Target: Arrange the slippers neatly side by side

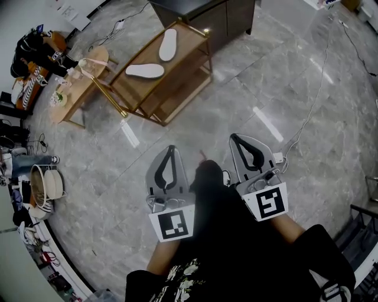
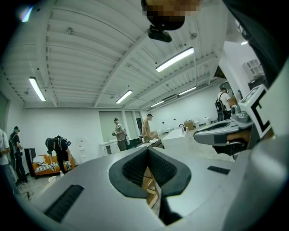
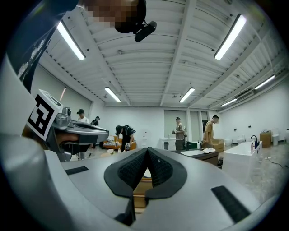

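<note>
Two white slippers lie apart on the top shelf of a wooden rack (image 1: 195, 44) across the floor: one slipper (image 1: 168, 45) points away, the other slipper (image 1: 144, 71) lies crosswise nearer me. My left gripper (image 1: 171, 147) and right gripper (image 1: 234, 137) are held side by side over the grey floor, well short of the rack. Both are shut with nothing between the jaws. In the left gripper view the left gripper (image 2: 147, 149) points level across the room; the right gripper (image 3: 146, 149) does the same in its own view.
A small round wooden side table (image 1: 88, 76) with small items stands left of the rack. A dark cabinet (image 1: 218, 15) stands behind it. A white cable (image 1: 307, 118) runs over the floor at right. Bags and shoes clutter the left edge. Several people stand in the room's far part.
</note>
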A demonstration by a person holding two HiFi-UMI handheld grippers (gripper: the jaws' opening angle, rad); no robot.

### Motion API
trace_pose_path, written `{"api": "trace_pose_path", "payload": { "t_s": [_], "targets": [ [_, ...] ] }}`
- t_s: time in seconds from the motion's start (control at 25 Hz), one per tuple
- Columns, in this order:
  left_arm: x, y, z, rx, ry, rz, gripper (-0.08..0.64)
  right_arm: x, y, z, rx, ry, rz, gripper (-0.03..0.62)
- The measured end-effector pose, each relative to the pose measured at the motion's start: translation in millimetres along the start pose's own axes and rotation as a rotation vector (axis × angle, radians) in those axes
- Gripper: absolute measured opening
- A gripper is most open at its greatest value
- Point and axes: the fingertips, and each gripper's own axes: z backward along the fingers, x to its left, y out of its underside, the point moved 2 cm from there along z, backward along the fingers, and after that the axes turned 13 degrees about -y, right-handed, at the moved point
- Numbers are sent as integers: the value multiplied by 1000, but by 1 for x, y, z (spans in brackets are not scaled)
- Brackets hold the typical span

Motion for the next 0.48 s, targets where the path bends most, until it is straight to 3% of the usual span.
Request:
{"api": "trace_pose_path", "payload": {
  "t_s": [0.32, 0.48],
  "targets": [
    [13, 8, 1, 4, -44, 23, -2, 11, 4, -14, -19, -76, -13, -3],
    [9, 7, -11, -6, -27, 25, -2, 3, 1, -16, -9, -76, -4, -3]
  ]
}}
